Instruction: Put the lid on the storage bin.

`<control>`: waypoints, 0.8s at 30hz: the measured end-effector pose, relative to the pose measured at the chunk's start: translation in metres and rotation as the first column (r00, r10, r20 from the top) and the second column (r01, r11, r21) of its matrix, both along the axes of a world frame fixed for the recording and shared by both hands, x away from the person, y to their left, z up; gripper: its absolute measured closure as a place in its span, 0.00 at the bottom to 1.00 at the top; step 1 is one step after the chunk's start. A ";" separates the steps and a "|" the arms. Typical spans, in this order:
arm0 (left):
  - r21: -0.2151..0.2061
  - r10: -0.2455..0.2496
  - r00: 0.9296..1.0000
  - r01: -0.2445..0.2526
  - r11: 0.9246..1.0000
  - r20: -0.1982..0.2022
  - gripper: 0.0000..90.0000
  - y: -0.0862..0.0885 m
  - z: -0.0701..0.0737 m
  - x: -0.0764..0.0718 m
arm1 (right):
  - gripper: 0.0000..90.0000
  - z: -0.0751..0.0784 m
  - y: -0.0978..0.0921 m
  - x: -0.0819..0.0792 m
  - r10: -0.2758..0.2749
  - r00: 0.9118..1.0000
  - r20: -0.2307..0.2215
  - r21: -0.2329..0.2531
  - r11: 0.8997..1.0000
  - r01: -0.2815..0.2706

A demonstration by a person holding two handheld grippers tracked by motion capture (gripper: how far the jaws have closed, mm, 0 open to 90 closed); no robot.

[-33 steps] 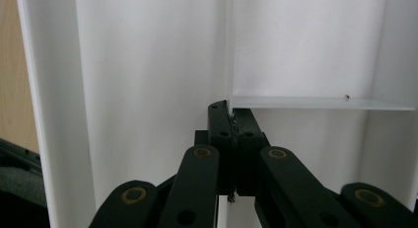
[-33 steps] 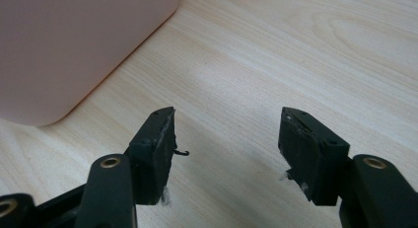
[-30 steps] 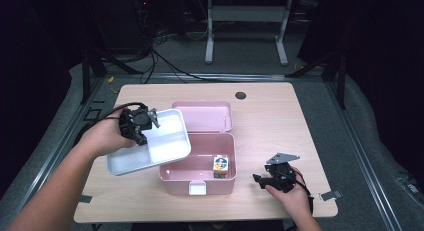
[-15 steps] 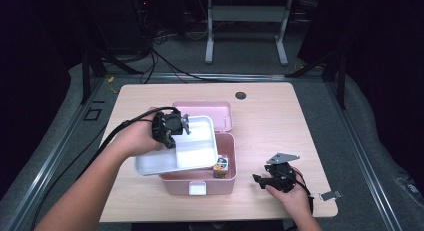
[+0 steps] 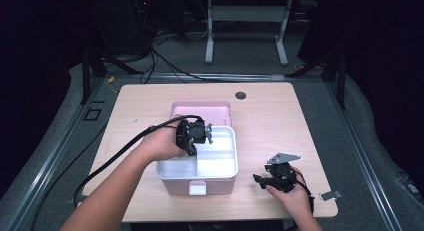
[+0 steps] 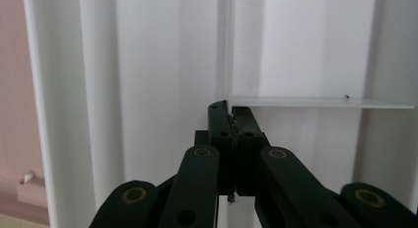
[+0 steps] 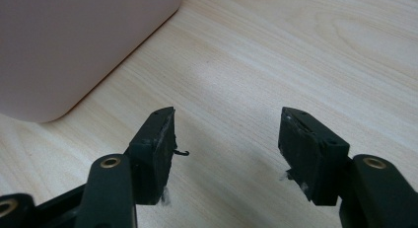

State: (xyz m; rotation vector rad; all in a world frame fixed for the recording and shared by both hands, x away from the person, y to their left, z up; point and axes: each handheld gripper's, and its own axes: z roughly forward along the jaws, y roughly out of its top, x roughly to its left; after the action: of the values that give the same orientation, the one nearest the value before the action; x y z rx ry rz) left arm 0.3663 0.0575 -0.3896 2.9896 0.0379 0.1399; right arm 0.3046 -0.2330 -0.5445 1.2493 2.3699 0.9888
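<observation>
Left gripper (image 5: 196, 137) is pinched on the divider wall of the white tray (image 5: 220, 161), which sits in the top of the pink box (image 5: 197, 185) at tabletop (image 5: 280, 116) centre, lid (image 5: 200, 108) folded back at 12 o'clock. Tray looks like thin rigid plastic: light, stiff, a bit slick, so I'd grip it by the divider or rim and keep it level; both compartments look empty. Right gripper (image 5: 270, 180) rests spread at 4 o'clock from the box, holding nothing.

A light wooden worktop (image 5: 280, 126) carries a pink storage box (image 5: 197, 183) near its front edge, its open lid (image 5: 200, 110) lying flat behind. A dark round hole (image 5: 240, 95) sits near the far edge.
</observation>
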 end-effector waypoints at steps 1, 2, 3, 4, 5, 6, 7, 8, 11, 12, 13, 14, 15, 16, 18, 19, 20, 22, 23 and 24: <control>0.000 0.000 1.000 0.000 1.000 0.003 0.98 0.000 -0.001 0.000 | 0.44 0.000 0.000 0.000 0.000 1.000 0.000 0.000 1.000 0.000; 0.000 -0.001 1.000 0.001 1.000 0.002 0.98 0.000 -0.001 0.001 | 0.44 0.000 0.000 0.000 0.001 1.000 0.000 0.000 1.000 -0.001; 0.000 -0.002 1.000 0.002 1.000 0.011 0.98 -0.001 -0.002 0.001 | 0.44 0.000 0.000 0.000 0.001 1.000 -0.001 -0.001 1.000 -0.001; 0.010 -0.004 1.000 0.004 1.000 0.014 0.99 -0.001 -0.002 0.001 | 0.44 -0.001 0.000 0.000 0.003 1.000 0.002 -0.001 1.000 -0.003; 0.010 -0.004 1.000 0.004 1.000 0.014 0.99 -0.001 -0.002 0.001 | 0.44 -0.001 0.000 0.000 0.003 1.000 0.002 -0.001 1.000 -0.003; 0.021 0.006 1.000 -0.006 1.000 0.016 0.99 -0.002 -0.005 0.002 | 0.44 -0.001 0.001 0.000 0.003 1.000 -0.001 -0.004 1.000 -0.003; 0.025 0.002 1.000 -0.002 1.000 0.015 0.99 -0.002 -0.006 0.002 | 0.44 -0.001 0.001 0.000 0.006 1.000 -0.002 -0.006 1.000 -0.006; 0.025 0.002 1.000 -0.002 1.000 0.010 0.99 -0.003 -0.008 0.002 | 0.44 -0.001 0.001 0.000 0.006 1.000 -0.002 -0.006 1.000 -0.006; 0.023 -0.006 1.000 0.006 1.000 0.003 0.98 -0.003 -0.014 0.002 | 0.44 -0.001 0.001 0.000 0.009 1.000 -0.004 -0.006 1.000 -0.009; 0.024 -0.005 1.000 0.005 1.000 -0.001 0.98 -0.003 -0.016 0.003 | 0.44 -0.001 0.001 0.000 0.008 1.000 -0.004 -0.006 1.000 -0.008; 0.017 -0.006 1.000 0.006 1.000 0.000 0.98 -0.003 -0.018 0.004 | 0.44 -0.001 0.001 0.000 0.006 1.000 -0.006 -0.005 1.000 -0.006; 0.017 -0.006 1.000 0.006 1.000 0.000 0.98 -0.003 -0.018 0.004 | 0.44 -0.001 0.001 0.000 0.004 1.000 -0.009 -0.004 1.000 -0.004; 0.010 -0.003 1.000 0.003 1.000 -0.001 0.98 -0.002 -0.021 0.004 | 0.44 -0.001 0.001 0.000 0.004 1.000 -0.005 -0.006 1.000 -0.004; 0.011 -0.001 1.000 0.001 1.000 -0.004 0.98 -0.002 -0.022 0.004 | 0.44 -0.001 0.001 0.000 0.007 1.000 -0.004 -0.006 1.000 -0.007; 0.002 0.004 1.000 -0.004 1.000 -0.001 0.98 -0.001 -0.024 0.004 | 0.44 -0.001 0.001 0.000 0.007 1.000 -0.007 -0.007 1.000 -0.008; -0.010 0.014 1.000 -0.014 1.000 -0.007 0.98 0.001 -0.026 0.004 | 0.44 -0.001 0.001 0.000 0.008 1.000 -0.007 -0.007 1.000 -0.008; -0.010 0.014 1.000 -0.014 1.000 -0.007 0.97 0.001 -0.026 0.004 | 0.44 -0.001 0.001 0.000 0.007 1.000 -0.005 -0.006 1.000 -0.007; -0.047 0.040 0.999 -0.040 0.998 -0.009 0.97 0.006 -0.029 0.004 | 0.44 -0.001 0.001 0.000 0.004 1.000 -0.006 -0.005 1.000 -0.004; -0.058 0.045 0.999 -0.046 0.997 -0.007 0.96 0.007 -0.030 0.004 | 0.44 -0.001 0.002 0.000 0.006 1.000 -0.007 -0.006 1.000 -0.006; -0.072 0.053 0.999 -0.053 0.996 -0.007 0.96 0.009 -0.032 0.004 | 0.44 -0.001 0.002 0.001 0.010 1.000 -0.006 -0.011 1.000 -0.010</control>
State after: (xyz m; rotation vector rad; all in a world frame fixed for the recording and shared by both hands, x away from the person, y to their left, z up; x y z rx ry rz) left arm 0.3705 0.0665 -0.4215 2.9181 0.1204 0.1342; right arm 0.3051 -0.2315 -0.5458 1.2395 2.3847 0.9754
